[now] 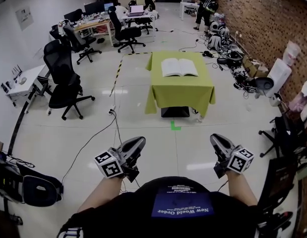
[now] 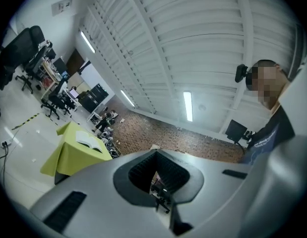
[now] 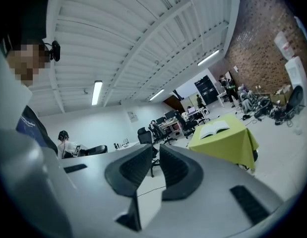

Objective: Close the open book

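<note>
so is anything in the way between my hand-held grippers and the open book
Nothing visible: only bare floor lies between the left hand-held gripper, the right hand-held gripper and the table with the open book. An office chair stands off left.

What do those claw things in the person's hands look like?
The left gripper and right gripper have smooth grey shells with black ribbed pads inside the jaws. Each carries a white cube printed with black square markers. The person wears a dark top with a blue patch bearing white print.
</note>
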### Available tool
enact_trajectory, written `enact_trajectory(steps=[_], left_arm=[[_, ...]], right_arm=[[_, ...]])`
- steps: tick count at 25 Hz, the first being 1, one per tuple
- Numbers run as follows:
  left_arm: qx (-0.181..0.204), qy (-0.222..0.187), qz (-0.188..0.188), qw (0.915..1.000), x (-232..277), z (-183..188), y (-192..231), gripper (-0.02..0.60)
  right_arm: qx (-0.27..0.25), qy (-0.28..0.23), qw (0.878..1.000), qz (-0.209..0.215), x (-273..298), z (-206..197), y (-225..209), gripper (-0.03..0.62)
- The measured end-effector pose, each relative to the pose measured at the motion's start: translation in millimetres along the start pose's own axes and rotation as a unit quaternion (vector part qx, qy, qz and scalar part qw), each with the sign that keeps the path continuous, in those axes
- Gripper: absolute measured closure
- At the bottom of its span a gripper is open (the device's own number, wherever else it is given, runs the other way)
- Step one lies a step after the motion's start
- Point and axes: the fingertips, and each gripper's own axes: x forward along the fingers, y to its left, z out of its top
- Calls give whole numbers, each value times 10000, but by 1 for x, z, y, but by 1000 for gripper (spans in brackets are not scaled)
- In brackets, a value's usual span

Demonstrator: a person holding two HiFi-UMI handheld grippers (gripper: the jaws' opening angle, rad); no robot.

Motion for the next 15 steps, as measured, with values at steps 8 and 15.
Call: enact_trajectory(steps=[8, 15], left_arm=[[-64, -6, 207, 9998, 52, 14, 59, 581], [15, -391, 606, 9974, 143, 34, 100, 580]], right_arm=[[129, 120, 9998, 84, 57, 22, -70, 572], [98, 429, 9968, 671, 121, 70, -162, 572]])
